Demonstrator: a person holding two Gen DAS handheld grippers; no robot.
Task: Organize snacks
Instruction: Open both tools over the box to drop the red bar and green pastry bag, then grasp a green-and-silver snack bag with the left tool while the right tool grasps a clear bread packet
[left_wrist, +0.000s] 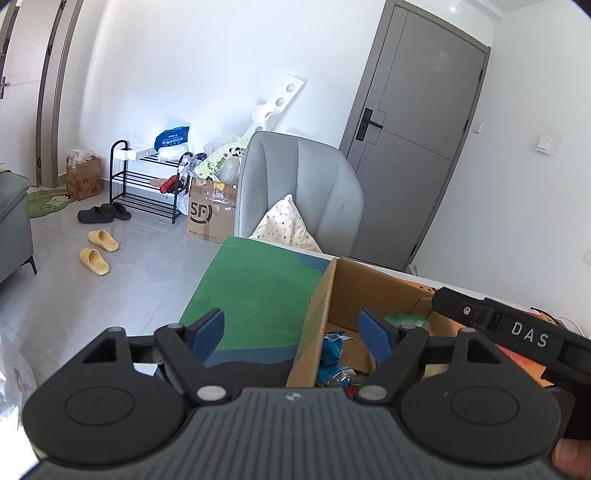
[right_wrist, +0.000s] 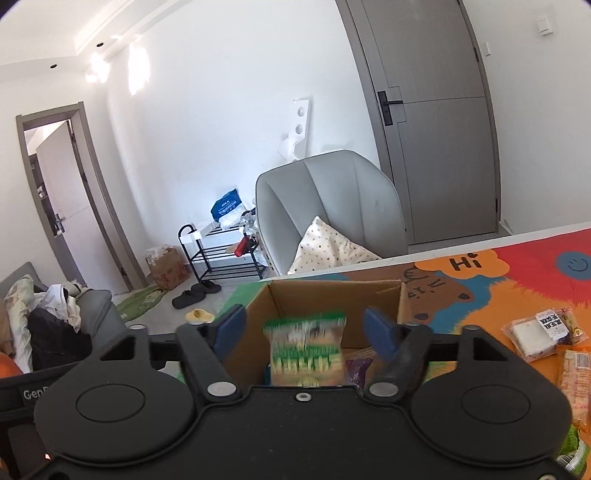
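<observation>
Looking through the left wrist view, the left gripper hangs with jaws spread wide and empty over the cardboard box edge, lower middle, while in the right view the right gripper, jaws also spread, seems to have nothing pinched, the blurry green snack pack between them over the box looks light and crinkly, so I'd grab it by a sealed edge.

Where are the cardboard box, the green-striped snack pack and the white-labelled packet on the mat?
cardboard box (right_wrist: 334, 295), right wrist view, inner back wall.
green-striped snack pack (right_wrist: 306, 349), right wrist view, blurred front face.
white-labelled packet (right_wrist: 543, 332), right wrist view, clear wrapper's middle.
</observation>
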